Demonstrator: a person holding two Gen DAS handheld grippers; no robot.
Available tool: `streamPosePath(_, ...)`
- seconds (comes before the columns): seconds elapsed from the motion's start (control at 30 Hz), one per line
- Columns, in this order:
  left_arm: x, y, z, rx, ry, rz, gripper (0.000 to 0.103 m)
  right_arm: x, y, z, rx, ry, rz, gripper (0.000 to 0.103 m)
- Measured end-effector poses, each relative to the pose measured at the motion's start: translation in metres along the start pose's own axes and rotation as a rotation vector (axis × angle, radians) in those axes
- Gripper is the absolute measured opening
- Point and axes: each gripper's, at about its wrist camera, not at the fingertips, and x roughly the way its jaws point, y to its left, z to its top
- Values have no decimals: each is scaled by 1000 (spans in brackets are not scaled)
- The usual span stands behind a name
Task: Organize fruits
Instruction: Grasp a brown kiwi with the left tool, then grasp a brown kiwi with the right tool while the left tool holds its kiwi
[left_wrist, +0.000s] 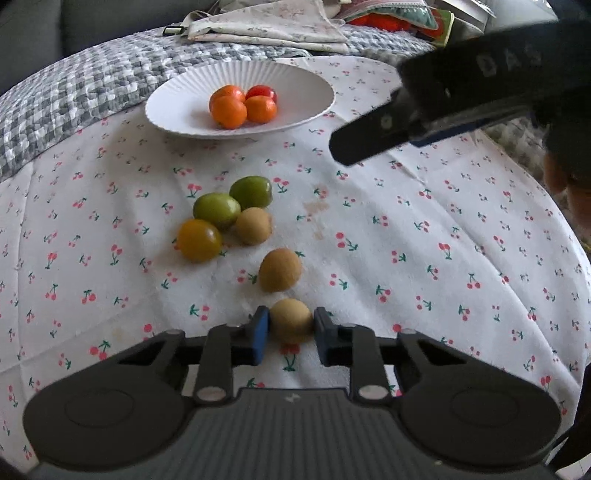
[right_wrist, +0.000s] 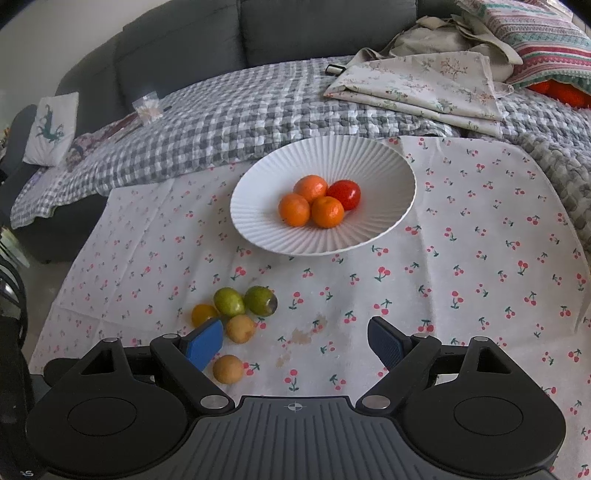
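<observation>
My left gripper (left_wrist: 290, 326) is shut on a small round tan fruit (left_wrist: 290, 320), its blue pads pressing both sides, low over the cherry-print cloth (left_wrist: 424, 229). Beyond it lie two more tan fruits (left_wrist: 279, 270), two green fruits (left_wrist: 232, 201) and a yellow tomato (left_wrist: 199, 240). A white ribbed plate (left_wrist: 177, 107) further back holds three oranges (left_wrist: 228, 112) and a red tomato (left_wrist: 261, 92). My right gripper (right_wrist: 295, 343) stands open above bare cloth, right of the loose fruits (right_wrist: 240, 328). In the right wrist view the plate (right_wrist: 251, 221) is ahead.
A grey checked quilt (right_wrist: 221, 122) covers the surface behind the cloth, with folded floral fabric (right_wrist: 424, 88) and cushions at the back right. A dark sofa (right_wrist: 295, 33) stands behind. One of the right gripper's fingers (left_wrist: 369, 136) hangs over the cloth at the upper right.
</observation>
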Motion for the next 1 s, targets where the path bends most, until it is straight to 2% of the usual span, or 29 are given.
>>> streamPosePath(0.23, -4, 12, 5, -23, -14, 26, 24, 7, 0, -3, -4, 18, 1, 87)
streamPosePath(0.6, -15, 64, 17, -222, -44, 156, 24, 25, 14, -18, -64, 53, 30, 87)
streamPosePath(0.87, -24, 89, 18, -347, -74, 212, 24, 44, 43, -34, -148, 44, 66, 84)
streamPosePath(0.97, -24, 93, 18, -368, -72, 219, 24, 50, 51, -37, -175, 33, 75, 74)
streamPosePath(1.0, -24, 94, 17, -371, -71, 219, 24, 52, 53, -39, -180, 31, 78, 64)
